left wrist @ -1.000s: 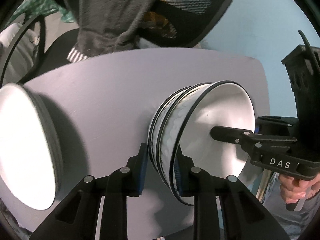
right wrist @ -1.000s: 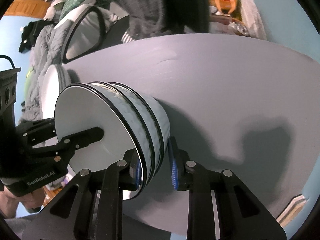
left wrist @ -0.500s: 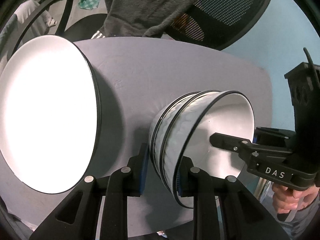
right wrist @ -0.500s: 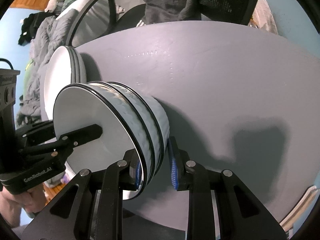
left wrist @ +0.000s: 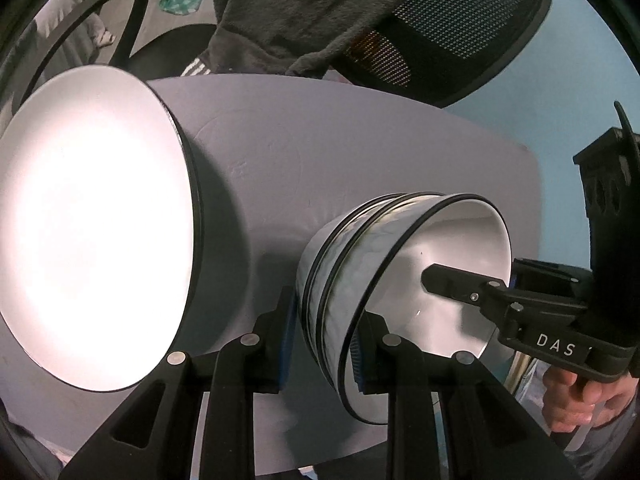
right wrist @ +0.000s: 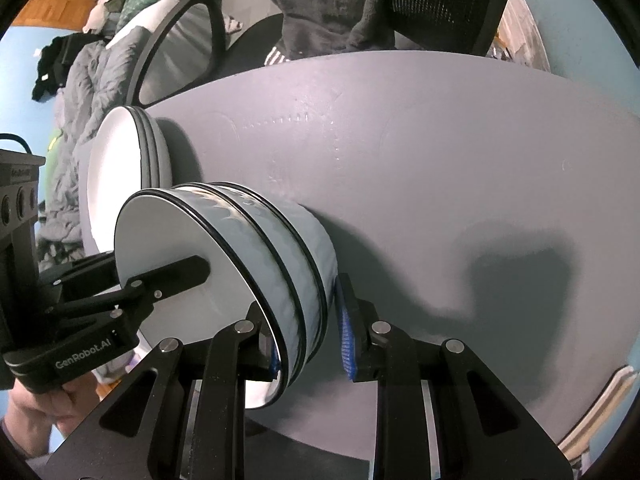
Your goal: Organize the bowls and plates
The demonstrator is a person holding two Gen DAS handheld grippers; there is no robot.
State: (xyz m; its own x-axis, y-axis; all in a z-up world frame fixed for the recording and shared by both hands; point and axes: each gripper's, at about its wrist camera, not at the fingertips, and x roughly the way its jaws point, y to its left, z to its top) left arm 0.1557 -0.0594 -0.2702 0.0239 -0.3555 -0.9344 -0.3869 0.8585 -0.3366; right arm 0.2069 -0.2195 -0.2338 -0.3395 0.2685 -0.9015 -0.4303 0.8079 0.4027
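Note:
A stack of three white bowls with black rims (left wrist: 360, 272) (right wrist: 280, 264) is gripped from both sides over the grey table (left wrist: 320, 152) (right wrist: 440, 160). My left gripper (left wrist: 322, 344) is shut on the stack's wall, one finger inside the top bowl and one under the stack. My right gripper (right wrist: 310, 336) is shut on the opposite wall the same way. A stack of white plates with black rims (left wrist: 92, 220) (right wrist: 120, 160) lies on the table just beside the bowls.
An office chair with a grey garment draped on it (left wrist: 320, 16) (right wrist: 340, 0) stands at the table's far edge. A second chair and heaped clothes (right wrist: 80, 80) are behind the plates. Bare tabletop (right wrist: 500, 220) lies right of the bowls.
Both grippers have carried the bowl stack toward the plates. The plate stack now looms larger and nearer in both views. The grip on the bowls has not changed.

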